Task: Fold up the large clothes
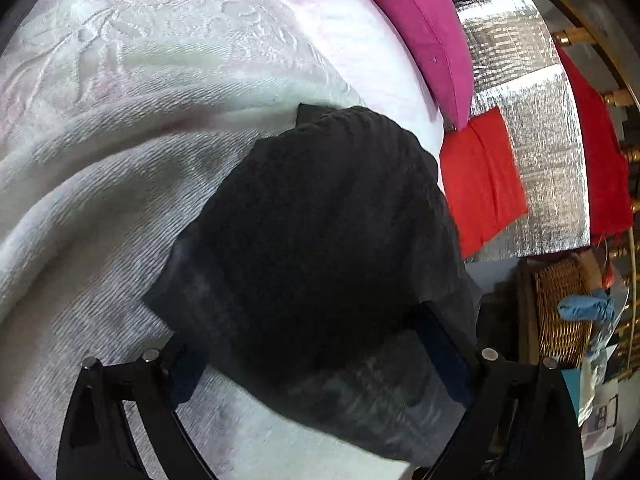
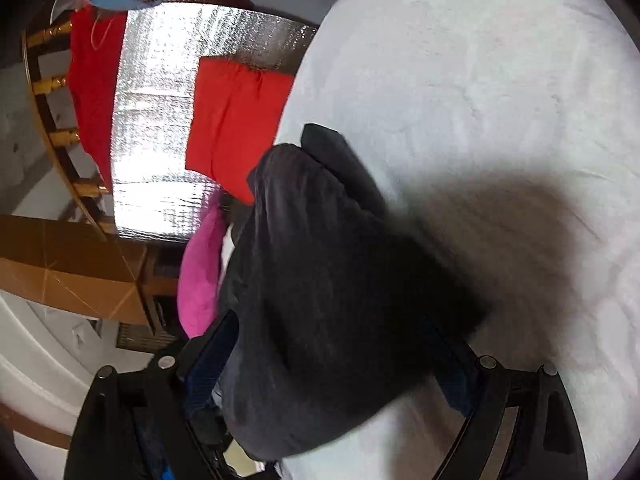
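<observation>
Both my claws stand wide with a dark garment between their fingers, over the bed.

My left claw (image 1: 320, 360) is spread wide, the dark garment (image 1: 320, 232) draped between its fingers; whether the pads press it I cannot tell. My right claw (image 2: 332, 360) is equally wide, the garment (image 2: 320, 300) bunched in its gap. The cloth hangs onto the white bedspread (image 1: 120, 140). Past it lie a pink cushion (image 1: 424, 32), a red cloth (image 1: 480, 184), a silver mat (image 1: 540, 128) and a wicker basket (image 1: 560, 304).
</observation>
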A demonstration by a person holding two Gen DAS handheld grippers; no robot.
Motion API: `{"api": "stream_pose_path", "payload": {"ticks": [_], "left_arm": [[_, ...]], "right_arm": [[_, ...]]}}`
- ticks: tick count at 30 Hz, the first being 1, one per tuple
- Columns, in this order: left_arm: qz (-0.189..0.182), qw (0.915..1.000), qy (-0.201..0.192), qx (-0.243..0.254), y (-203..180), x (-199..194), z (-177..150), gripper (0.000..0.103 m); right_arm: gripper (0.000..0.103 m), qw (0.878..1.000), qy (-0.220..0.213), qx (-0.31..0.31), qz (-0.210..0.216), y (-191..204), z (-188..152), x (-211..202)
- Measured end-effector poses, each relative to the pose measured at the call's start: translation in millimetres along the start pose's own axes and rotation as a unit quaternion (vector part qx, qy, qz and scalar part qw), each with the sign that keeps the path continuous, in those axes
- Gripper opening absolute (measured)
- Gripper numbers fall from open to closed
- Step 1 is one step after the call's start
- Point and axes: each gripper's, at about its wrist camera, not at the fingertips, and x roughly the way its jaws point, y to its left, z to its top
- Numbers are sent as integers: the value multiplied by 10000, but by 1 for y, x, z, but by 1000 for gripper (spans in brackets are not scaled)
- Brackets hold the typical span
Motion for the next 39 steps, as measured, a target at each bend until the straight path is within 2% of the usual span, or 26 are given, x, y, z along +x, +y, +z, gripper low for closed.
{"api": "stream_pose_path", "payload": {"ticks": [4,6,7,9,11,12,14,17,25,30,34,39], "left_arm": [[-205,9995,-141,-200,1,2,7,96],[-217,9992,-256,-228,2,1,8,91],[-117,9992,-344,-185,1,0,8,81],[-45,9991,-426,-56,-1,1,8,70],[3,9988,-486,61,-4,1,9,56],[52,9985,-513,159,-8,1,8,53],[103,9976,-599,330,-15,-2,7,44],[207,9962,-698,474,-20,-7,5,39],[449,9941,-640,748,-18,-45,-16,36],[457,9950,-426,784,12,-76,-47,36],[435,9941,-533,837,39,-113,-73,36],[544,9949,-445,722,75,-125,-88,40]], "right_arm": [[92,9996,-248,-110,49,2,4,12],[89,9991,-393,-185,-26,4,6,15],[84,9987,-461,-224,-84,5,7,15],[60,9979,-488,-326,-287,7,7,15],[49,9972,-459,-437,-408,9,6,14],[44,9969,-462,-482,-417,11,6,12],[40,9952,-482,-694,-497,20,4,6],[37,9913,-548,-1006,-650,36,-4,-2],[36,9853,-423,-1397,-890,53,-27,-39],[36,9829,-238,-1533,-992,49,-46,-75],[36,9826,-186,-1616,-901,40,-77,-110],[37,9850,-23,-1456,-921,5,-119,-139]]}}
